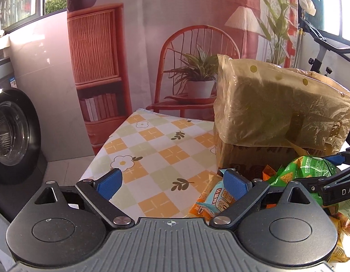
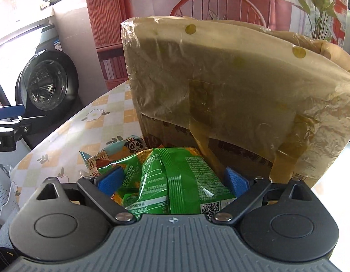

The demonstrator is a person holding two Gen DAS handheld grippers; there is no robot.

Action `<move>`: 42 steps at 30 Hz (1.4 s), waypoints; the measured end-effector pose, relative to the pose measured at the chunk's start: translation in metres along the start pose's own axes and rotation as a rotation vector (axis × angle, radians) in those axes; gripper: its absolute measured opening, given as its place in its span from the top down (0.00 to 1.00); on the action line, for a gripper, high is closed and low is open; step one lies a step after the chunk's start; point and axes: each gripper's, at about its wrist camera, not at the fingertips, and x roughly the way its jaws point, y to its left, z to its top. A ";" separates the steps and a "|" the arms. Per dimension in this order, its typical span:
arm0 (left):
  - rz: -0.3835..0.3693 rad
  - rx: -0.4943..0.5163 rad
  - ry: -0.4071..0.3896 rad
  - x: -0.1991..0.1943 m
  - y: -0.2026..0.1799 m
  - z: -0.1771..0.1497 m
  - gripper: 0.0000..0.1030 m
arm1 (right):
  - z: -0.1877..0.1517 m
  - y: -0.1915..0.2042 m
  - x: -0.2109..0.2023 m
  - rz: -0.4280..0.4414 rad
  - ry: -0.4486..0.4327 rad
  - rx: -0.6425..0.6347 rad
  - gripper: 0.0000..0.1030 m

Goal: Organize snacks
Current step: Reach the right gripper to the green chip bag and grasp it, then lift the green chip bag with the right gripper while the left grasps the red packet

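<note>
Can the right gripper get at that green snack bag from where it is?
Probably yes: the right gripper is open, the green snack bag lies between its pads on top of the pile, nothing covering it.

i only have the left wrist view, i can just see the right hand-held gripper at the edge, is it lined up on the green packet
Observer: Yes. The right hand-held gripper has its jaws wide open, with the green snack packet lying between them. The pads do not seem to press on it.

Operator: which side of the packet is facing up

Observer: The printed back. Its QR code shows near the gripper's body.

Operator: whats between it and the box

Observer: A pale blue packet with a cartoon face lies just beyond the green one, in front of the plastic-wrapped cardboard box.
</note>
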 end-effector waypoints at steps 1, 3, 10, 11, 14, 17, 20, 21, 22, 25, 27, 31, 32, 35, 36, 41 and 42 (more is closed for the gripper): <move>-0.008 -0.005 0.017 0.005 0.001 -0.002 0.07 | 0.000 -0.001 0.003 0.000 0.013 0.004 0.06; -0.021 -0.013 0.047 0.012 0.001 -0.006 0.09 | 0.000 -0.002 0.006 0.009 0.024 0.009 0.05; -0.070 -0.001 0.110 0.022 -0.002 -0.019 0.16 | -0.004 0.000 -0.011 0.035 0.005 0.009 0.15; -0.081 0.003 0.117 0.022 -0.003 -0.021 0.18 | -0.006 0.000 -0.017 0.038 -0.005 0.013 0.18; -0.116 0.007 0.140 0.022 -0.007 -0.028 0.19 | -0.008 0.001 -0.032 0.038 -0.049 0.039 0.25; -0.157 0.031 0.158 0.020 -0.013 -0.039 0.19 | -0.012 0.002 -0.039 0.029 -0.076 0.056 0.28; -0.180 0.074 0.182 0.019 -0.022 -0.052 0.21 | -0.020 0.005 -0.042 0.017 -0.077 0.060 0.27; -0.180 0.081 0.191 0.019 -0.024 -0.057 0.21 | -0.023 0.006 -0.043 0.013 -0.079 0.065 0.27; -0.178 0.084 0.200 0.019 -0.025 -0.061 0.21 | -0.026 0.007 -0.043 0.005 -0.082 0.072 0.24; -0.188 0.064 0.214 0.018 -0.026 -0.068 0.22 | -0.031 0.005 -0.048 -0.016 -0.089 0.095 0.22; -0.192 0.055 0.215 0.017 -0.026 -0.070 0.22 | -0.035 0.005 -0.056 -0.047 -0.113 0.088 0.18; -0.199 0.036 0.209 0.015 -0.027 -0.070 0.23 | -0.038 0.014 -0.070 -0.059 -0.141 -0.012 0.13; -0.201 0.031 0.207 0.015 -0.027 -0.070 0.23 | -0.038 0.020 -0.073 -0.064 -0.142 -0.065 0.10; -0.203 0.022 0.198 0.014 -0.027 -0.070 0.23 | -0.040 0.038 -0.075 -0.075 -0.154 -0.216 0.04; -0.204 0.021 0.196 0.013 -0.028 -0.070 0.23 | -0.041 0.042 -0.075 -0.072 -0.151 -0.251 0.03; -0.215 0.023 0.197 0.011 -0.027 -0.074 0.24 | -0.048 0.060 -0.052 -0.075 -0.047 -0.452 0.02; -0.216 0.023 0.197 0.011 -0.027 -0.075 0.23 | -0.050 0.061 -0.045 -0.085 -0.014 -0.479 0.02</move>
